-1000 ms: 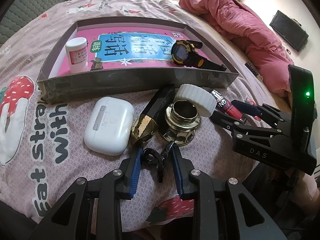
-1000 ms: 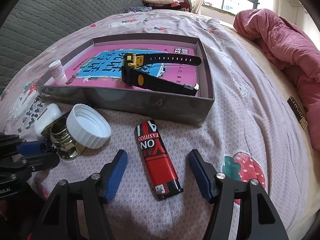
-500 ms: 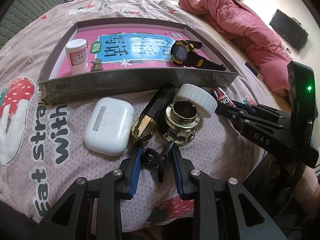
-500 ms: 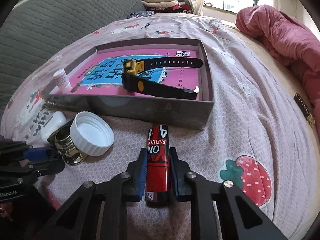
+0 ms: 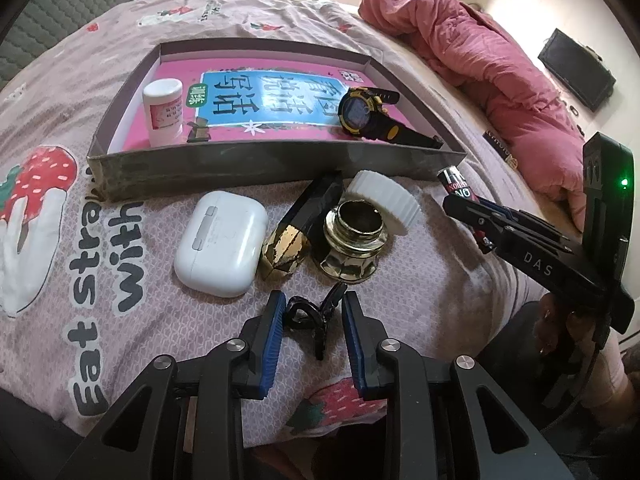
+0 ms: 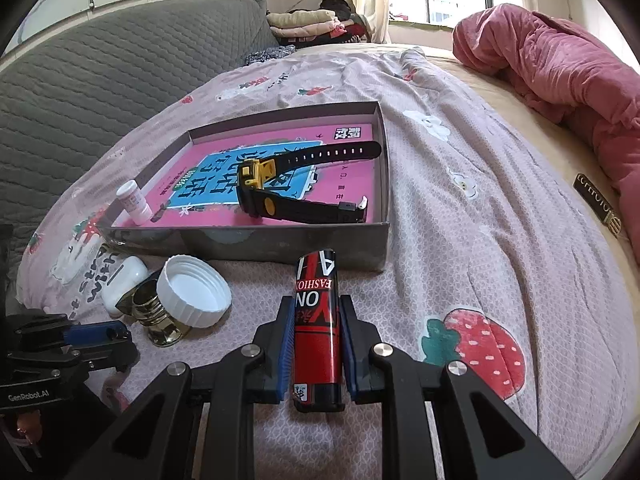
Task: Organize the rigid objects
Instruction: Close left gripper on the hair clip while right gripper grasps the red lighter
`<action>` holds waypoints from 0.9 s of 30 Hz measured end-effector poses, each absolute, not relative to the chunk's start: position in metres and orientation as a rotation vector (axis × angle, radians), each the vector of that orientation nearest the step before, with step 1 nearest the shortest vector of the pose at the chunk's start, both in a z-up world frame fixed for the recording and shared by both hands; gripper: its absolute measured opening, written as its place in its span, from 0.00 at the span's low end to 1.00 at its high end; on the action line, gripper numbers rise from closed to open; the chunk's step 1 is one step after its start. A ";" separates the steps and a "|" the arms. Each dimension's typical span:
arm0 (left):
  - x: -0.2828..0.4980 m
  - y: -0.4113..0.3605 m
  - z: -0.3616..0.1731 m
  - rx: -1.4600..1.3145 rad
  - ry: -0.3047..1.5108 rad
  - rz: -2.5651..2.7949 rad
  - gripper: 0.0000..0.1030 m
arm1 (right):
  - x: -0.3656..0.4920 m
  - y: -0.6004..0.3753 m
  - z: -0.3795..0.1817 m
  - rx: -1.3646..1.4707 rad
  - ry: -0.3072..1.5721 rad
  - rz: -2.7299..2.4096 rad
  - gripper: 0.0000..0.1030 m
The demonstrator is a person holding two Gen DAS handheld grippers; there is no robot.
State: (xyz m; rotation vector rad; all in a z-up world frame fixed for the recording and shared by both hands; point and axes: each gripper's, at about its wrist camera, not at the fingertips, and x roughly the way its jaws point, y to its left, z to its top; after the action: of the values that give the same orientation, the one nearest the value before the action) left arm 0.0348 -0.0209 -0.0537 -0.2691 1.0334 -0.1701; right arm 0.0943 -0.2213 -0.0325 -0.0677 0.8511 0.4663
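Observation:
My right gripper (image 6: 316, 340) is shut on a red and black lighter (image 6: 317, 320) and holds it lifted above the bedspread, just before the grey box's front wall (image 6: 280, 244). The lighter also shows in the left wrist view (image 5: 456, 184). My left gripper (image 5: 314, 320) has its jaws close around a black hair clip (image 5: 310, 316) lying on the bedspread. The box (image 5: 280, 164) holds a pink book, a black and yellow watch (image 5: 360, 114) and a white pill bottle (image 5: 162, 110).
On the bedspread before the box lie a white earbud case (image 5: 222, 242), a black and gold lipstick (image 5: 300, 232), a brass fitting (image 5: 352, 240) and a white cap (image 5: 386, 202). A pink duvet (image 6: 560, 76) is piled at the right. A grey headboard (image 6: 100, 80) stands at the left.
My right gripper closed on the lighter and lifted it off the bedspread, tilting it up toward the box. The left gripper has stayed around the clip.

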 end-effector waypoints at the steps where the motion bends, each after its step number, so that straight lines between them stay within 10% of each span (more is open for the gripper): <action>1: 0.034 -0.021 -0.052 -0.266 1.030 -0.171 0.28 | 0.093 -0.222 -0.031 -0.063 0.844 0.468 0.21; 27: 0.039 -0.033 -0.063 -0.179 1.056 -0.144 0.24 | 0.092 -0.222 -0.034 -0.040 0.872 0.472 0.21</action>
State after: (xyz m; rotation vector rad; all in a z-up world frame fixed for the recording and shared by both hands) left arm 0.0394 -0.0330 -0.0634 -0.1788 1.0563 -0.1438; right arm 0.0916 -0.2224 -0.0339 -0.0400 0.8718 0.4719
